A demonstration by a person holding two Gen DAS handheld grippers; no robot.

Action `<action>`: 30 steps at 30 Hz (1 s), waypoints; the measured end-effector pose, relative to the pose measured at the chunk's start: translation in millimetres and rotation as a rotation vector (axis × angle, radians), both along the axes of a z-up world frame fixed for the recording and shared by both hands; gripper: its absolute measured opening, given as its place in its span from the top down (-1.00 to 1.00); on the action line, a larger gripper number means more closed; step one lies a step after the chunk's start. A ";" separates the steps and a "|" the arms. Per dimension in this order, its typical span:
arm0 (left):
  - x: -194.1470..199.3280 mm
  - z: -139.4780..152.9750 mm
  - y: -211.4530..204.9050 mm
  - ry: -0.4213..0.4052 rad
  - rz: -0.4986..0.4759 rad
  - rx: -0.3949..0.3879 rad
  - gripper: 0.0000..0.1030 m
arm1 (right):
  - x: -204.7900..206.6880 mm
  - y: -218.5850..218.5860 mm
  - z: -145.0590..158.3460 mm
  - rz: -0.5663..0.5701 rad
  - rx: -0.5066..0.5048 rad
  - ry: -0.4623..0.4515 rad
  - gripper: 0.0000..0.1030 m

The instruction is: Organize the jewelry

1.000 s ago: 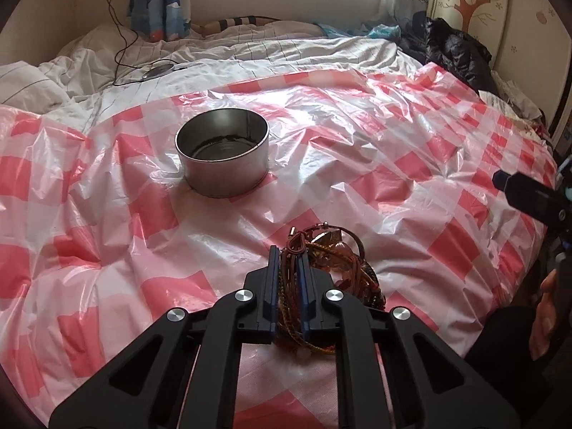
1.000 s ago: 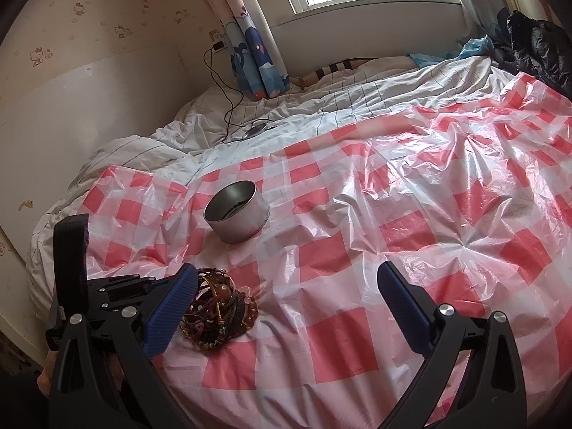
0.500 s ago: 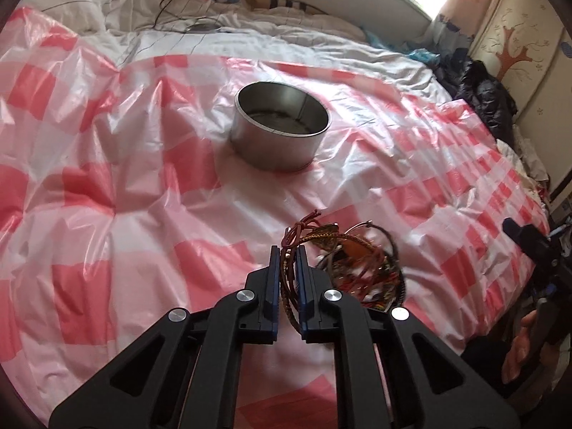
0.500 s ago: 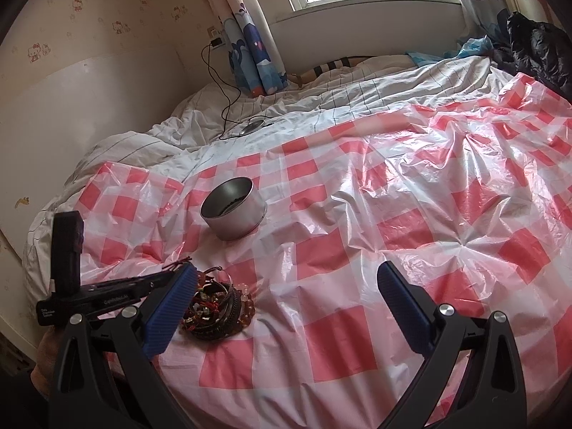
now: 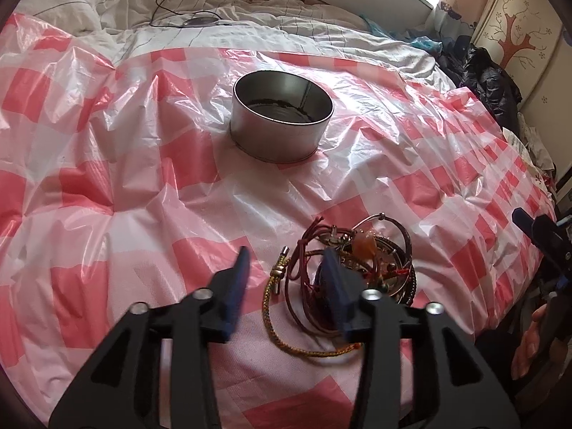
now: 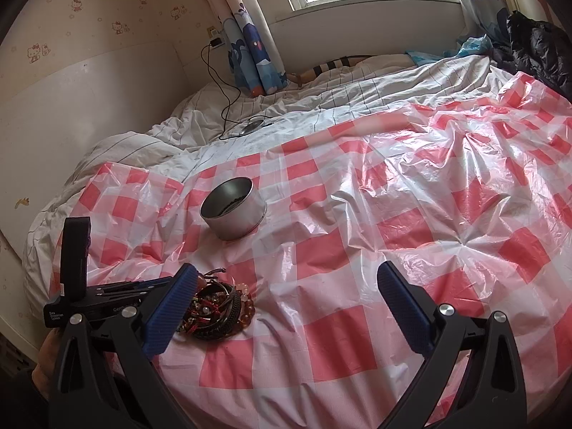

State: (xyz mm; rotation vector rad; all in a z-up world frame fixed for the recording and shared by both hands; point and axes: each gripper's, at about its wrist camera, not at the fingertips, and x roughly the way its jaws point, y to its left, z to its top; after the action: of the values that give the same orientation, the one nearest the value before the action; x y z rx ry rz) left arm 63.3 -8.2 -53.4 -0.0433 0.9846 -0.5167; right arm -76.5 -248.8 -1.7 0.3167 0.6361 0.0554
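Loosely tangled jewelry pile (image 5: 361, 261) of dark-red cords, gold braid, beaded bangles, on checked plastic sheet (image 5: 143, 178) near metal tin (image 5: 279, 132); left gripper (image 5: 286, 282) opening over cords, unpinched; right gripper (image 6: 286, 304) wide, empty.

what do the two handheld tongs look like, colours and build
Both tongs are black, open-frame linkage arms with round silver bolt heads at the joints, ending in dark blue ribbed pads. The left tongs and right tongs match in build. Seen from the right wrist view, the left unit's black body carries small white lettering and an upright black block on top. No cables or sleeves are clearly visible.
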 end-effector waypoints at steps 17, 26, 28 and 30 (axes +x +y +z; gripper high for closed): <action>15.5 -7.6 -2.8 0.131 -0.027 -0.217 0.91 | 0.9 2.0 0.3 -0.001 -0.002 0.003 -0.88; 3.5 29.1 25.3 -0.032 0.013 -0.402 0.92 | -2.9 7.9 1.1 0.039 -0.023 -0.017 -0.88; -1.2 39.9 36.1 -0.085 0.033 -0.462 0.92 | -4.2 18.0 3.2 0.111 -0.037 -0.033 -0.88; -4.6 48.1 48.4 -0.126 0.067 -0.498 0.92 | -1.1 33.5 2.7 0.217 -0.048 -0.031 -0.88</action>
State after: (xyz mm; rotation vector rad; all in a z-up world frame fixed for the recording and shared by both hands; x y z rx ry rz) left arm 58.7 40.2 -5.3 -0.4825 0.7106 -0.6839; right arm -77.6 -215.3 1.0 0.1986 0.6378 0.2523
